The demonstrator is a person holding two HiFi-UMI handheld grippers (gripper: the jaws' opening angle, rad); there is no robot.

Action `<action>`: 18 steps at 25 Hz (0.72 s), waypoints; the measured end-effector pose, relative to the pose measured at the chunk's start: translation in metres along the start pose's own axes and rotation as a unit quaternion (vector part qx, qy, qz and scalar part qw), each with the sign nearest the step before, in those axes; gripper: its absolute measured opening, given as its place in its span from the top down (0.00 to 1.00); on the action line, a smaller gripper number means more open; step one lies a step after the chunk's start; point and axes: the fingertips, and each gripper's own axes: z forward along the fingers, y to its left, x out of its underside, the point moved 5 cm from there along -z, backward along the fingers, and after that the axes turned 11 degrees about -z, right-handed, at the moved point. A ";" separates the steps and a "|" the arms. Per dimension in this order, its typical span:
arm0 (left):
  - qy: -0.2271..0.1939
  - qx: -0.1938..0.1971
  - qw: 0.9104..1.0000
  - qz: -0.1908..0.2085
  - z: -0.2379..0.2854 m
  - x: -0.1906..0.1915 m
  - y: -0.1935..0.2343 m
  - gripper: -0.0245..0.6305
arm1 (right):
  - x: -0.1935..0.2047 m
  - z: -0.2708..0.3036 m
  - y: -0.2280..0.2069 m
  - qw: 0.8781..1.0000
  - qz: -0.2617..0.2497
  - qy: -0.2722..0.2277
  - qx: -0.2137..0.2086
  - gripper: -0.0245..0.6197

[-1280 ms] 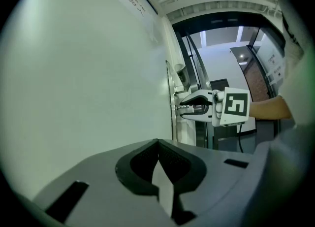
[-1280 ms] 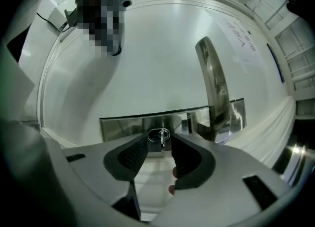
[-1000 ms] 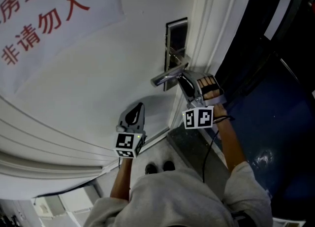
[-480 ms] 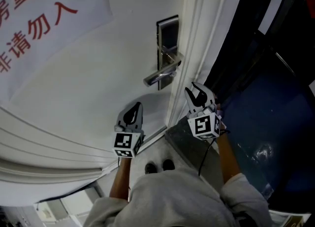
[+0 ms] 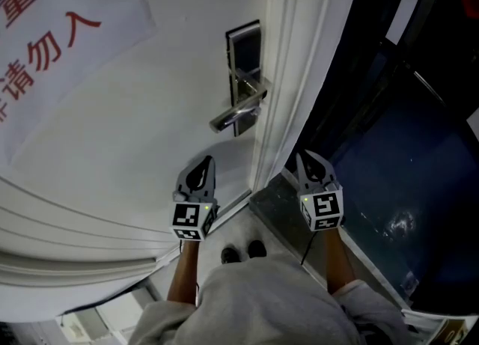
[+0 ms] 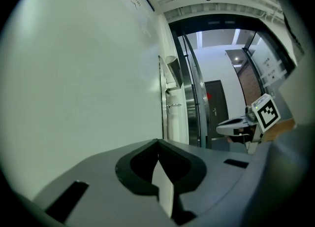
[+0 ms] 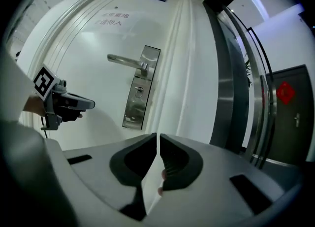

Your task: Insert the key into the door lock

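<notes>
A silver lock plate (image 5: 243, 59) with a lever handle (image 5: 236, 115) sits on the white door (image 5: 135, 126); the right gripper view shows the plate (image 7: 140, 85) and its keyhole (image 7: 140, 91). I see no key in any view. My left gripper (image 5: 206, 162) is shut and level below the handle, close to the door face, its tips (image 6: 158, 141) together. My right gripper (image 5: 305, 158) hangs off the door edge, apart from the handle. Its jaws are closing, with only a thin slit at the tips (image 7: 157, 135) and nothing between them.
A paper sign with red characters (image 5: 45, 29) is stuck on the door's upper left. The moulded door frame (image 5: 288, 74) runs beside the lock. Dark glass and a blue floor (image 5: 404, 149) lie to the right. The person's shoes (image 5: 243, 252) stand by the threshold.
My right gripper came off the lever handle, drew back down towards the person, rolled upright, and its jaws closed. The left gripper stayed put.
</notes>
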 end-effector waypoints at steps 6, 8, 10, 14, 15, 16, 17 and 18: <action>0.005 0.001 1.000 -0.002 0.000 0.005 0.000 0.93 | 0.020 -0.015 0.005 0.999 0.034 0.013 0.012 0.93; 0.006 0.000 1.000 -0.004 -0.001 0.006 0.000 0.93 | 0.023 -0.018 0.005 0.999 0.039 0.015 0.015 0.93; 0.007 -0.002 1.000 -0.006 -0.001 0.008 0.001 0.93 | 0.024 -0.018 0.005 0.999 0.039 0.018 0.016 0.93; 0.009 -0.005 1.000 -0.008 -0.002 0.010 0.003 0.93 | 0.024 -0.016 0.007 0.999 0.038 0.019 0.015 0.93; 0.009 -0.006 1.000 -0.008 -0.002 0.010 0.003 0.93 | 0.023 -0.015 0.007 0.999 0.037 0.018 0.015 0.93; 0.008 -0.006 1.000 -0.008 -0.002 0.009 0.004 0.93 | 0.022 -0.015 0.007 0.999 0.035 0.017 0.016 0.93; 0.008 -0.007 1.000 -0.008 -0.002 0.009 0.004 0.93 | 0.020 -0.014 0.007 0.999 0.034 0.015 0.016 0.93; 0.007 -0.007 1.000 -0.009 -0.002 0.009 0.005 0.93 | 0.019 -0.014 0.007 0.999 0.034 0.013 0.017 0.93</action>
